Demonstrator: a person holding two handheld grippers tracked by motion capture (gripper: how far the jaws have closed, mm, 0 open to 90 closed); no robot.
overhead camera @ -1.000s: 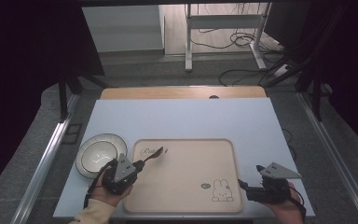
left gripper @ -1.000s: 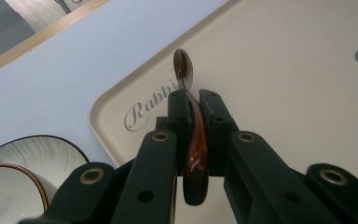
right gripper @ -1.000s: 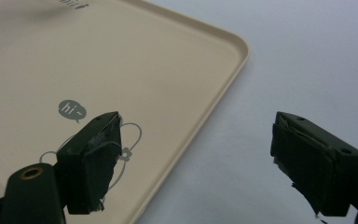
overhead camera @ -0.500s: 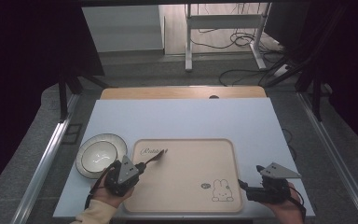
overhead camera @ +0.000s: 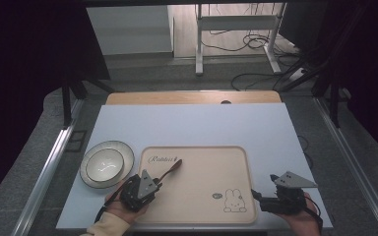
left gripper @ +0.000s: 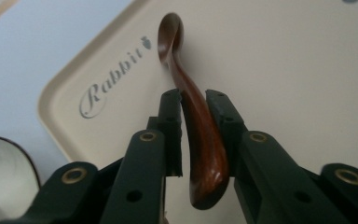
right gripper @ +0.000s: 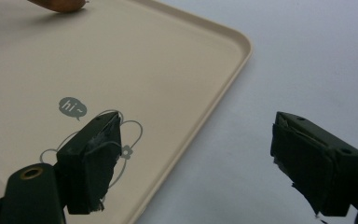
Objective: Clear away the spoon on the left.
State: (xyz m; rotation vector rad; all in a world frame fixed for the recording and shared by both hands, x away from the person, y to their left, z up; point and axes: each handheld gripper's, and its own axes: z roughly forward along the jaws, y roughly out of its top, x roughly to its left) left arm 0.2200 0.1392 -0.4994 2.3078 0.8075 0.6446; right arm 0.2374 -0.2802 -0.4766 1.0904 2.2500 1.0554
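Observation:
A dark brown wooden spoon (overhead camera: 171, 169) lies slanted on the beige tray (overhead camera: 202, 162), its bowl end (left gripper: 170, 28) resting by the "Rabbit" lettering. My left gripper (overhead camera: 157, 182) is at the tray's near-left corner, with the spoon handle (left gripper: 200, 126) between its jaws. The jaws have just been opening, and a sliver of tray shows between the left pad and the handle. My right gripper (overhead camera: 255, 195) stands open at the tray's near-right corner. Its jaws (right gripper: 196, 130) straddle the tray rim (right gripper: 223, 93) with nothing between them.
A pale bowl with a dark rim (overhead camera: 106, 163) sits on the white table (overhead camera: 202, 123) just left of the tray. A rabbit drawing (overhead camera: 234, 200) is printed in the tray's near-right part. Cables and a metal stand are on the floor beyond the table.
My left gripper has shifted right and lower over the tray, carrying the spoon with it; the spoon's bowl now rests on the tray. The right gripper has kept still.

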